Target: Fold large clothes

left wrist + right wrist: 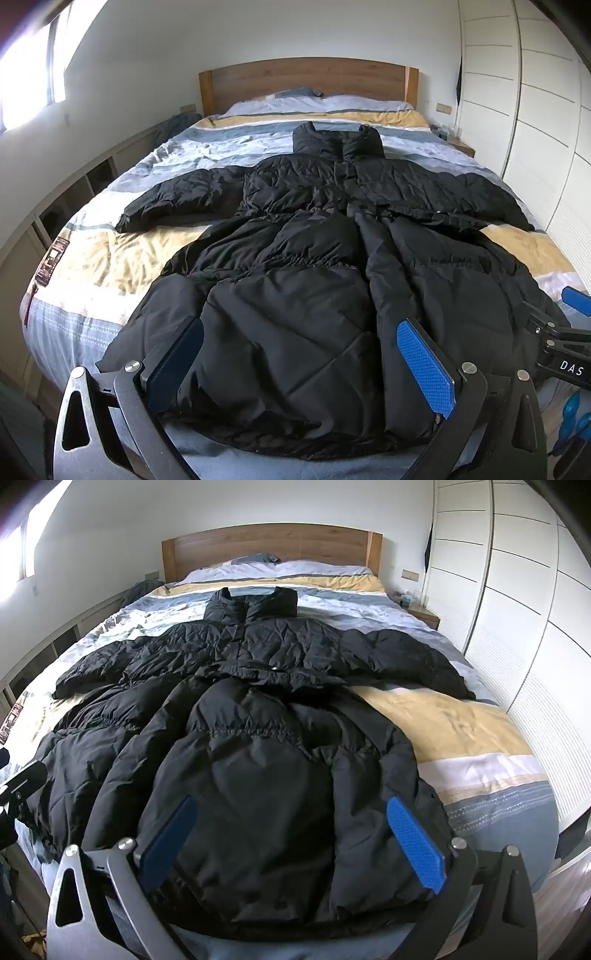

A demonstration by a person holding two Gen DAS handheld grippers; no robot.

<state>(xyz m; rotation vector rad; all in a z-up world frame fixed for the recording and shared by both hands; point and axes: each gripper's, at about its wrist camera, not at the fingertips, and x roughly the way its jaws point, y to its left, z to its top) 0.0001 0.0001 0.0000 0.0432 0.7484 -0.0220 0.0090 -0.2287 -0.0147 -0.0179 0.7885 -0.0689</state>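
Note:
A long black puffer coat [314, 236] lies spread flat on the bed, collar toward the headboard, sleeves out to both sides. It also shows in the right wrist view [258, 720]. My left gripper [299, 354] is open, its blue pads [424, 365] wide apart over the coat's hem on the left half. My right gripper [291, 834] is open over the hem's right half, blue pads [413, 845] wide apart. Neither holds any fabric. The right gripper also shows at the right edge of the left wrist view [565, 332].
The bed [92, 266] has a striped blue, white and yellow cover and a wooden headboard [306, 79]. A white wardrobe [517, 609] runs along the right side. A low shelf [55, 206] runs along the left wall. A nightstand [424, 614] stands at the far right.

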